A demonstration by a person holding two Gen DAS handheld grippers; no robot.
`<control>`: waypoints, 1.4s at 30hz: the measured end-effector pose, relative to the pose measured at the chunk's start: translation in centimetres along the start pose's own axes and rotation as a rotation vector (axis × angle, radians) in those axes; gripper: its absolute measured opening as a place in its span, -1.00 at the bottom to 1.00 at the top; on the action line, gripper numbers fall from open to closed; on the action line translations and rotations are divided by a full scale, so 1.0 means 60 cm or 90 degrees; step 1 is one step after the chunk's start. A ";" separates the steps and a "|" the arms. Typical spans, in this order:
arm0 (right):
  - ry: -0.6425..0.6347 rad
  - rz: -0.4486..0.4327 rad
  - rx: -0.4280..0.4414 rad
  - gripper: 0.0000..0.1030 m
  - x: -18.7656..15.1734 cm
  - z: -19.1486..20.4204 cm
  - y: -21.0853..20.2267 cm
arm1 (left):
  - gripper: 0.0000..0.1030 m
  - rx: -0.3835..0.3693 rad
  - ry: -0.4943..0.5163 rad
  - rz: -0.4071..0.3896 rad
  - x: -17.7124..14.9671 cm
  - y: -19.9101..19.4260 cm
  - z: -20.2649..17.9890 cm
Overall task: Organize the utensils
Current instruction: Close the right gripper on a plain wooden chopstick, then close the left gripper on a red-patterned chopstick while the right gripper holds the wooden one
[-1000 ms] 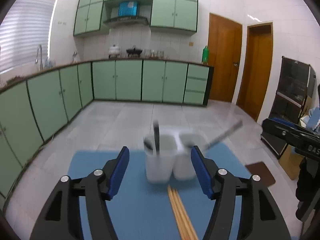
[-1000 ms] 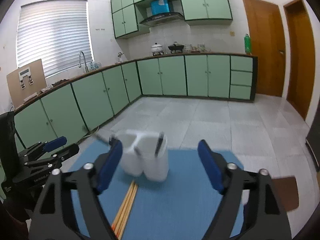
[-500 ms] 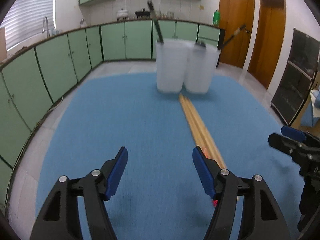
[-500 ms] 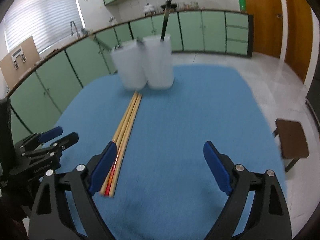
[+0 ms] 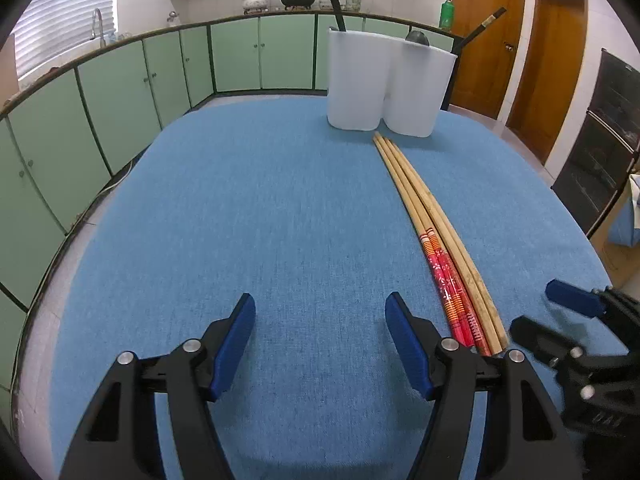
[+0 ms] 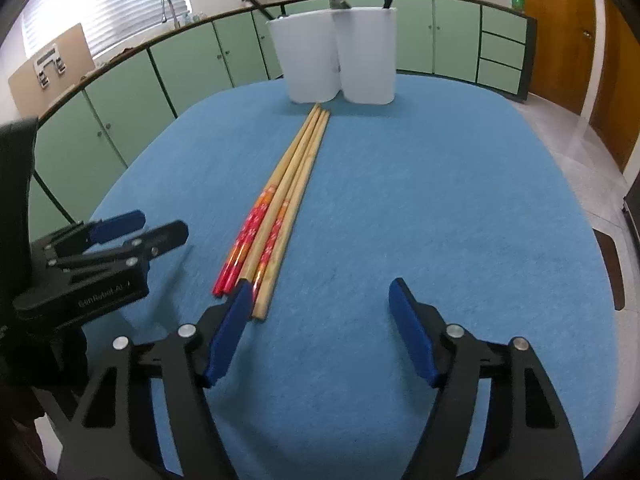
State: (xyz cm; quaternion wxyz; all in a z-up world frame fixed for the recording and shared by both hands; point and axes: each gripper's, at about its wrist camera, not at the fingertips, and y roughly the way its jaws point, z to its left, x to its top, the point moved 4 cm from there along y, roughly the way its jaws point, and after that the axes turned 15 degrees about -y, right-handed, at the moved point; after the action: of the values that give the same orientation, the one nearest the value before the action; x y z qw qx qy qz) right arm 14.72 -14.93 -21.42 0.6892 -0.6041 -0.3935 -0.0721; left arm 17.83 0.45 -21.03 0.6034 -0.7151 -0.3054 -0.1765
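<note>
Wooden chopsticks (image 5: 424, 216), thin, light and stiff, are laid in a bundle on the blue mat (image 5: 280, 208), tips by the white holder (image 5: 384, 84) at its far edge. The left gripper (image 5: 320, 336) is held open and empty; the right gripper (image 6: 320, 324) is closing on nothing. Likely slippery; best pinched mid-length.

Chopsticks (image 5: 434, 228) lie on the blue desk (image 5: 260, 220) just right of the left tool's (image 5: 320, 332) empty, parted jaws.
</note>
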 end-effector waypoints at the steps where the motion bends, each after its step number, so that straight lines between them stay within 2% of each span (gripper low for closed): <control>1: -0.005 0.003 -0.002 0.29 -0.001 0.003 0.002 | 0.30 0.000 0.000 0.002 0.000 0.000 0.002; 7: -0.024 0.017 -0.031 0.22 0.001 0.010 0.009 | 0.30 0.004 0.004 0.013 -0.002 0.004 0.001; 11: -0.024 0.019 -0.081 0.21 0.001 -0.006 0.003 | 0.30 0.006 0.006 0.013 0.001 0.005 -0.004; 12: -0.020 0.019 -0.088 0.14 -0.001 -0.012 0.000 | 0.30 0.007 0.006 0.012 0.001 0.005 -0.004; 14: -0.004 0.012 -0.075 0.10 -0.005 -0.020 -0.005 | 0.30 0.008 0.007 0.011 0.001 0.006 -0.004; 16: 0.010 0.004 -0.036 0.01 -0.008 -0.016 -0.008 | 0.30 0.009 0.009 0.010 0.001 0.006 -0.006; 19: 0.006 0.003 -0.004 -0.17 -0.014 0.000 -0.003 | 0.31 0.008 0.010 0.008 0.001 0.004 -0.005; 22: -0.008 0.004 -0.009 -0.34 -0.010 0.009 -0.001 | 0.31 0.006 0.007 0.007 0.000 0.002 -0.004; 24: -0.007 0.004 -0.003 -0.63 -0.010 0.010 -0.001 | 0.31 0.007 0.008 0.008 -0.001 0.004 -0.006; 25: -0.003 0.004 -0.001 -0.67 -0.010 0.008 0.000 | 0.31 0.007 0.010 0.009 -0.001 0.005 -0.006; 27: 0.005 0.004 0.005 -0.87 -0.006 0.004 0.003 | 0.31 0.004 0.012 0.009 -0.001 0.004 -0.008; 31: 0.009 0.001 0.006 -0.88 -0.007 0.000 0.002 | 0.31 -0.008 0.012 0.014 -0.006 0.002 -0.018; 42: 0.039 0.006 -0.045 -0.89 -0.029 -0.054 -0.013 | 0.32 -0.044 0.039 0.031 -0.027 -0.004 -0.057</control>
State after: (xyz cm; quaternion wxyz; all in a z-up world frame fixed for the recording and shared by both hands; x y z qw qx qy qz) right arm 14.55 -18.64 -21.80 0.6794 -0.6276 -0.3664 -0.1014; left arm 16.88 -3.21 -21.13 0.5913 -0.7372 -0.2631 -0.1943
